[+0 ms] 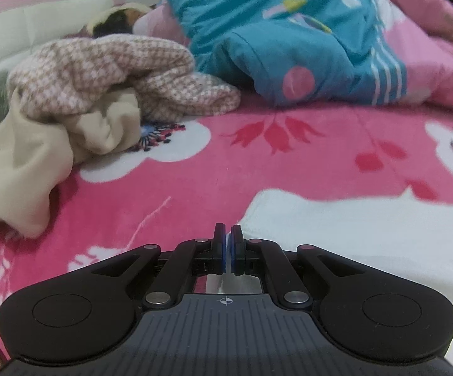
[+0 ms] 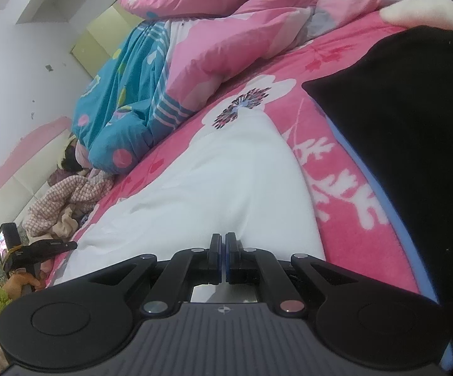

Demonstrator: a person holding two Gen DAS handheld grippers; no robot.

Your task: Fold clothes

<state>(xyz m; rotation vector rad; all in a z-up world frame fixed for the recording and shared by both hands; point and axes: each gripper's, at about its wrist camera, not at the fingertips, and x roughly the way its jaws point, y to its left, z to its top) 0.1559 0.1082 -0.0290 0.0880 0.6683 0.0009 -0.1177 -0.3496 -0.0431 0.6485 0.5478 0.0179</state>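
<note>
Fingers of the left gripper (image 1: 227, 230) are seen fully closed with nothing between them, just beside the edge of the white garment (image 1: 367, 238). The right gripper (image 2: 223, 239) is likewise closed (whether cloth is pinched cannot be told) over the same garment, which is spread on the pink bed (image 2: 345, 219). A checked heap (image 1: 107, 72) is left well apart.

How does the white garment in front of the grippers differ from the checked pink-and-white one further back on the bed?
The plain white garment lies spread fairly flat; the checked pink-and-white garment is bunched in a heap. The white one lies alone on the pink floral blanket; the checked one is tangled with a cream cloth. Both rest on the bed.
</note>
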